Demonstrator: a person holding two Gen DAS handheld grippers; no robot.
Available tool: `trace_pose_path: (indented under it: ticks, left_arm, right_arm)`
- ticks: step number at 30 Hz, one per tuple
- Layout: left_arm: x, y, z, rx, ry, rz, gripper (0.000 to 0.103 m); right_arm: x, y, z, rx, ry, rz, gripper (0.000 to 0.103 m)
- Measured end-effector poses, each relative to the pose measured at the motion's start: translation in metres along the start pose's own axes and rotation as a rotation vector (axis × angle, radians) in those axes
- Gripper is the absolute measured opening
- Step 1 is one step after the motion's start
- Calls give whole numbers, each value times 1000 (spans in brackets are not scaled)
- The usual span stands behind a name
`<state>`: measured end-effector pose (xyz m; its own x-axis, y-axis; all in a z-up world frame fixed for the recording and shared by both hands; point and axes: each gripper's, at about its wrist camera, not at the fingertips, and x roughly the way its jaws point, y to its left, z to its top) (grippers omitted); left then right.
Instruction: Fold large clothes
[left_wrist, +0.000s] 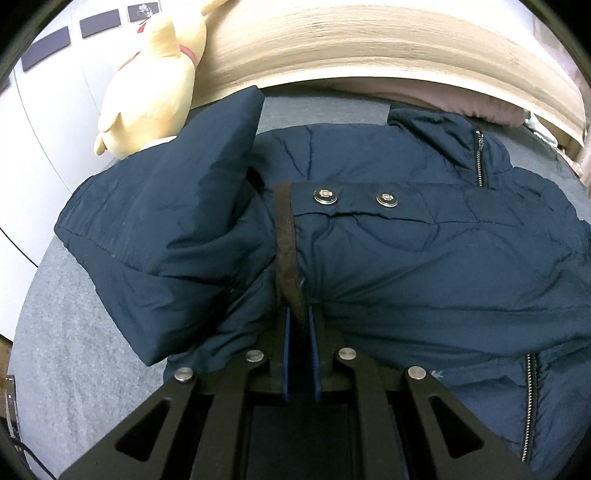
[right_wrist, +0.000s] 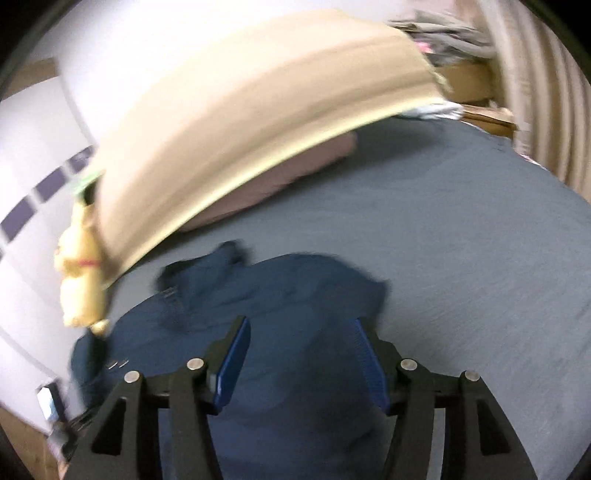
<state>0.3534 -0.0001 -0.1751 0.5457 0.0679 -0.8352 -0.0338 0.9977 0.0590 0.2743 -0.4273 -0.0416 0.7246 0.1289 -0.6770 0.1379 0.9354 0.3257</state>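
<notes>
left gripper (left_wrist: 300, 314) is right up front in its own view, blue pads nearly together and pinching the brown cuff trim (left_wrist: 286, 240) of the navy jacket (left_wrist: 406, 266), the strip running up out of the narrow gap between the fingers. just past the pinch, the sleeve (left_wrist: 173, 229) bulges off to the left, puffy and creased, its end lifted toward the top of the frame. two metal snaps (left_wrist: 355, 196) sit side by side on a tab beyond the trim, and a zipper (left_wrist: 479, 158) runs down the collar area farther back on the right. the jacket lies spread on the grey-blue bed cover (left_wrist: 74, 350), which shows bare on the near left. farther off, a cream plush toy (left_wrist: 155, 81) leans by the wooden headboard (left_wrist: 369, 40), with a brownish pillow (left_wrist: 424, 96) tucked under that board.

right gripper (right_wrist: 301, 354) now, in its own blurred view: fingers spread wide, blue pads (right_wrist: 232, 365) well apart, nothing between them, hanging over the jacket (right_wrist: 280, 317) with dark fabric filling the gap below. whether the pads touch the cloth, can't tell through the blur. beyond the jacket's far edge, the bed cover (right_wrist: 443, 258) stretches away bare to the right. then the pillow (right_wrist: 280, 184) against the headboard (right_wrist: 258, 103), the plush toy (right_wrist: 81, 273) at its left end, and a heap of grey cloth (right_wrist: 443, 33) far back at the top right.
</notes>
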Motion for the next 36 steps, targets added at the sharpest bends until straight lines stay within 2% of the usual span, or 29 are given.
trace_pose_path:
  ticks: [4, 6, 7, 8, 12, 15, 17, 20, 22, 25, 30, 36]
  left_arm:
    - [2, -1, 1, 3, 1, 6, 13]
    - [1, -1, 0, 6, -1, 7, 13]
    - [1, -1, 0, 7, -1, 5, 14]
    - [1, -2, 0, 9, 0, 3, 15]
    - [2, -1, 0, 16, 1, -6, 15]
    - [2, -1, 1, 20, 1, -6, 15]
    - [2, -1, 1, 33, -1, -2, 16]
    - [-7, 4, 3, 32, 1, 0, 29]
    - [-21, 10, 2, 17, -17, -11, 50]
    - [-47, 14, -3, 38, -79, -11, 62]
    - [-90, 26, -14, 66, -153, 1, 66]
    - [-134, 55, -28, 12, -209, 3, 68]
  right_arm:
    - [12, 21, -31, -72, 74, 13, 67]
    - [32, 15, -48, -73, 141, -35, 67]
    - [51, 7, -59, -59, 221, -55, 67]
    - [58, -1, -62, -51, 246, -64, 67]
    - [62, 5, -68, -85, 242, -83, 77]
    - [58, 8, -64, -78, 265, -102, 79]
    - [51, 15, -56, -73, 251, -116, 80]
    - [22, 26, -50, -89, 189, -100, 84]
    - [2, 34, -49, -112, 137, -95, 87]
    - [-24, 49, -53, -132, 85, -78, 89]
    - [-55, 74, -71, -184, 37, -68, 91]
    - [-80, 102, -104, -218, 36, -36, 91]
